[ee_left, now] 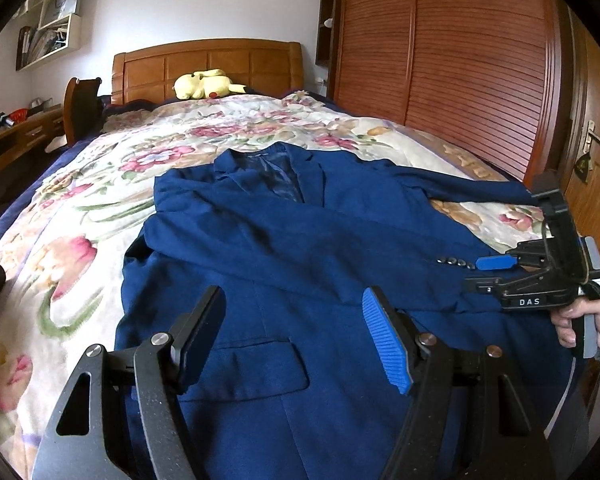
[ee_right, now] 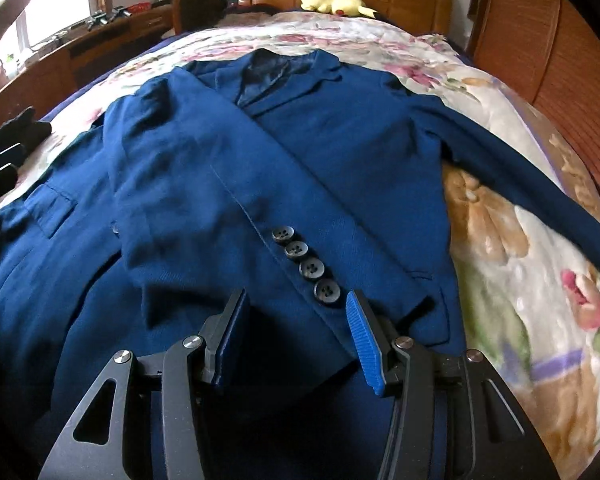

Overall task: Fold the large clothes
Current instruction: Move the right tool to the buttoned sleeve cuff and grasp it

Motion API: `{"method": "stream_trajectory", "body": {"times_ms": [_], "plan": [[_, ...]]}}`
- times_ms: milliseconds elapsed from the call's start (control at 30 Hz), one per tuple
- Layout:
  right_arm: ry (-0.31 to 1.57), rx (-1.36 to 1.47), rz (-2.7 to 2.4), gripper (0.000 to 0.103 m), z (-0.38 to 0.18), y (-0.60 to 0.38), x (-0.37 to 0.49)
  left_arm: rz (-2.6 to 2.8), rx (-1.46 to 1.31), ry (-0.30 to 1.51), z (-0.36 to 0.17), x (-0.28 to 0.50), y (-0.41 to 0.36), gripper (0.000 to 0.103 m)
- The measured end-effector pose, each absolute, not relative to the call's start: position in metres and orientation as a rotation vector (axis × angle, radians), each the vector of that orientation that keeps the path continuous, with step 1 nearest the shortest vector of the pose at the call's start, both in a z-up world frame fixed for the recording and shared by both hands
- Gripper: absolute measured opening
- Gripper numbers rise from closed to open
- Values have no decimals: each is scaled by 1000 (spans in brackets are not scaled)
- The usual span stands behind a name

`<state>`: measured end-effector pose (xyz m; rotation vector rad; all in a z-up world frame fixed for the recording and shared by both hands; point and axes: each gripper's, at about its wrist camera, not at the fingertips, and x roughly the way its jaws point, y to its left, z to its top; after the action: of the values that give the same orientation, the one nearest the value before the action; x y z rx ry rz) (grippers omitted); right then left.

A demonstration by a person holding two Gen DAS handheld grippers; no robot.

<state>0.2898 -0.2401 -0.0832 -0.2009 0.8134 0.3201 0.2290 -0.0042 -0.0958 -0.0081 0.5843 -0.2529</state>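
Jacket [ee_left: 284, 248] of dark blue cloth lies face up on the flowered bedspread [ee_left: 52, 248] of a wooden bed, its collar toward the headboard [ee_left: 208, 66] and its hem toward the cameras. One sleeve [ee_right: 228, 200] is folded across the chest, its cuff with four dark buttons [ee_right: 308, 266] lying on the front panel; the other sleeve [ee_right: 540, 176] stretches out sideways over the bedspread toward the slatted wardrobe [ee_left: 452, 60]. A flap pocket [ee_left: 256, 368] shows on the lower front. The left gripper [ee_left: 294, 332] hangs just above the pocket area with its jaws spread wide and nothing between them. The right gripper [ee_right: 296, 332] is close over the buttoned cuff, its jaws parted and released, with the cuff's end lying below the gap rather than pinched; in the left wrist view its blue fingertip points at the buttons and a person's hand [ee_left: 584, 320] holds its handle. A yellow plush toy [ee_left: 208, 84] rests by the headboard.
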Motion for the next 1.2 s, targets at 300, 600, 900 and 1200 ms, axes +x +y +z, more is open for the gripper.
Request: {"method": "stream_trajectory", "body": {"times_ms": [300,600,900,1200], "plan": [[754,-206,262,52,-65,-296,267,-253,-5,562,-94,228,-9,78],[708,-167,-5,52,-46,-412,295,-271,6,489,-85,221,-22,88],[729,-142,-274,53,-45,-523,342,-244,-9,522,-92,229,-19,89],[731,-1,-389,63,-38,-573,385,-241,-2,556,-100,234,-21,89]]}}
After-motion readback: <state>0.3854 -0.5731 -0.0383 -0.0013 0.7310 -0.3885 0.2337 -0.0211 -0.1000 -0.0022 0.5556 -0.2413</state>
